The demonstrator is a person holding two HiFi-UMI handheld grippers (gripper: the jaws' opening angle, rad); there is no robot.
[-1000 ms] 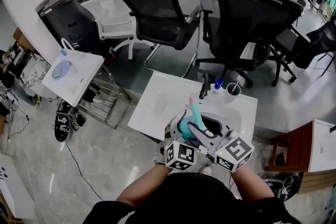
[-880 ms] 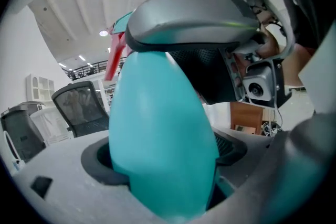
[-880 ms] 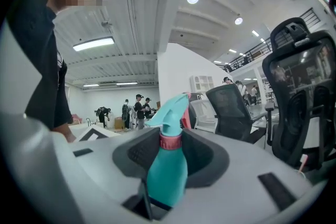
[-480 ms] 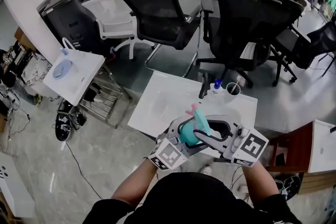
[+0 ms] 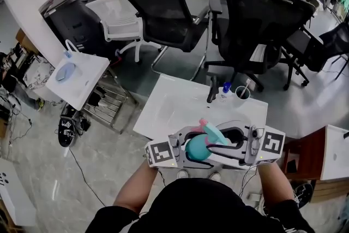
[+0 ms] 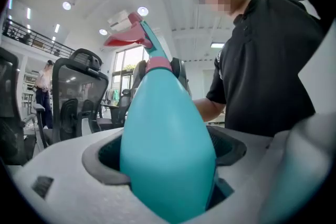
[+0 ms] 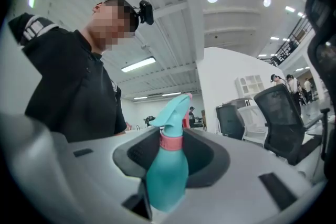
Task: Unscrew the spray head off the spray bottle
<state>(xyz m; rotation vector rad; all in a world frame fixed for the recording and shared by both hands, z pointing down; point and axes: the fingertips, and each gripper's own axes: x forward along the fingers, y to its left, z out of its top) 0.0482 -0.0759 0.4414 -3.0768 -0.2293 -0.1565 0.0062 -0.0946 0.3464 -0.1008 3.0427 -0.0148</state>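
Note:
A teal spray bottle (image 5: 196, 148) with a pink collar and a teal spray head (image 5: 211, 130) hangs in the air in front of the person, just over the near edge of the white table (image 5: 174, 101). My left gripper (image 5: 192, 142) comes in from the left and is shut on the bottle's wide body (image 6: 168, 160); the spray head (image 6: 140, 35) sticks out past the jaws. My right gripper (image 5: 222, 140) comes in from the right, its jaws round the neck by the pink collar (image 7: 171, 141), holding the bottle (image 7: 167, 178).
At the table's far edge stand a dark spray bottle (image 5: 212, 89), a small blue-capped bottle (image 5: 226, 87) and a cup (image 5: 242, 93). Black office chairs (image 5: 163, 8) crowd behind the table. A small white side table (image 5: 76, 76) is at the left, a wooden stand (image 5: 308, 153) at the right.
Both grippers have swung down from pointing upward to lying level, their marker cubes moving apart to left and right. The bottle stayed between them, coming lower and nearer the person.

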